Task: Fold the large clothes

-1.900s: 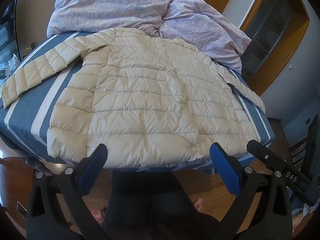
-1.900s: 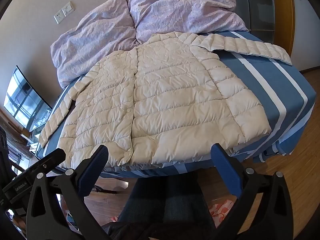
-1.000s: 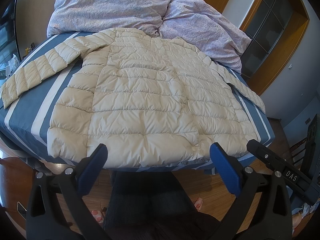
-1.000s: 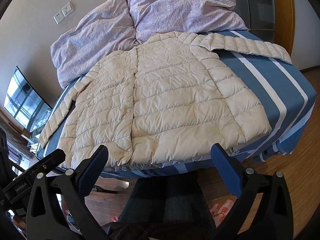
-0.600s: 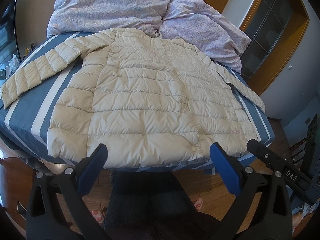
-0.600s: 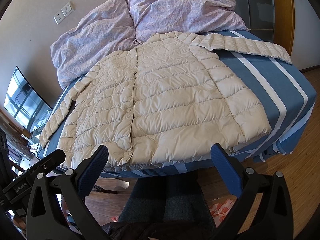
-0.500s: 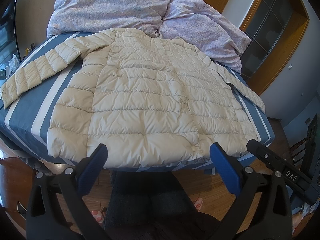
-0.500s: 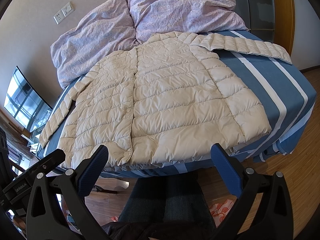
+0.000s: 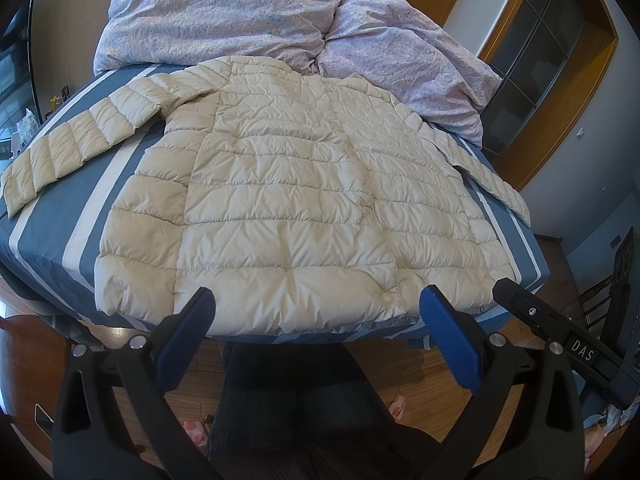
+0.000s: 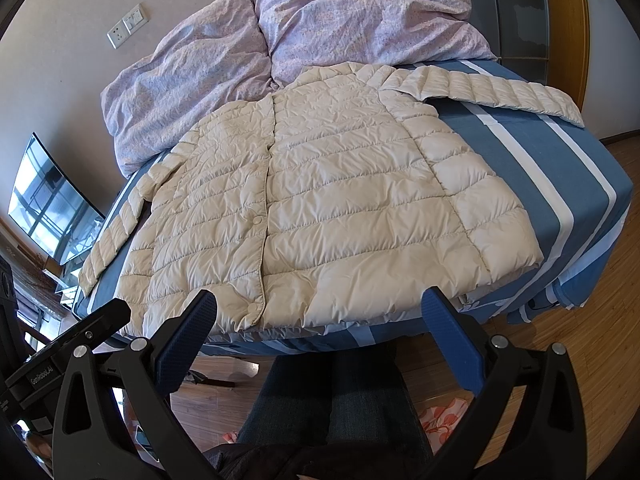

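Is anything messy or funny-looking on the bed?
Not really. The cream puffer jacket lies flat and buttoned on the striped bed, sleeves spread. Only the purple duvet is bunched up at the head.

A cream quilted puffer jacket (image 9: 296,208) (image 10: 332,208) lies flat and unfolded, front up and snapped closed, both sleeves spread outward, its hem at the near edge.
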The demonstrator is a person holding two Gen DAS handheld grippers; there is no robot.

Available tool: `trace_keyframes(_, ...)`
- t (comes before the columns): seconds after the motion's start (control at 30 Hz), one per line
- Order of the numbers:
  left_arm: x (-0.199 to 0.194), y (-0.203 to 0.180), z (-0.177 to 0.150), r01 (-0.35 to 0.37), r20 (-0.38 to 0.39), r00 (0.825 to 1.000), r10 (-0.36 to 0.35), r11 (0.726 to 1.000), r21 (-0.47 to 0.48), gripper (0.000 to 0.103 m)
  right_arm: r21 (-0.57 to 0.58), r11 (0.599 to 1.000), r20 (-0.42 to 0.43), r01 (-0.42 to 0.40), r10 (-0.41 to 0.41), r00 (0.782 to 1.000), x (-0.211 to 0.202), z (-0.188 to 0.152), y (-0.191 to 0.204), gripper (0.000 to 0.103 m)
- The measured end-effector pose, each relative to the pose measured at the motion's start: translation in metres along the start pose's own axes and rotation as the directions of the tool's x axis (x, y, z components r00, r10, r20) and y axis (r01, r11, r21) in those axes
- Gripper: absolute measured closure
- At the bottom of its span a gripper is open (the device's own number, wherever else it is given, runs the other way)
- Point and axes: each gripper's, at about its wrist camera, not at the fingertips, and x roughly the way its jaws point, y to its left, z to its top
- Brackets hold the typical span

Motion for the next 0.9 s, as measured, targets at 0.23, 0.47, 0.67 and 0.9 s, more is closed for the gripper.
trace_keyframes(0.23,-0.0004,0.0002,-0.0004,0.001,0.001,1.0,-0.001,1.0,-0.001,0.002,0.0,1.0,0.001,0.001,-0.001,1.0,0.0,0.0,-0.0001,0.001)
trace_keyframes(0.47,-0.0001,0.0,-0.0006,0.001,0.001,1.0,-0.001,1.0,0.0,0.002,0.0,1.0,0.001,0.0,0.0,1.0,0.0001,0.0,0.0,0.001)
trace_keyframes(0.67,0.0003,0.0003,0.0006,0.0,0.002,1.0,0.0,1.0,0.001,0.002,0.001,1.0,0.001,-0.001,0.001,1.0,0.0,0.0001,-0.0001,0.001)
trace_keyframes(0.9,0.0016,0.0006,0.0002,0.0,-0.004,1.0,0.0,1.0,-0.001,0.002,0.004,1.0,-0.004,0.002,-0.002,1.0,0.0023,0.0002,0.0006,0.001)
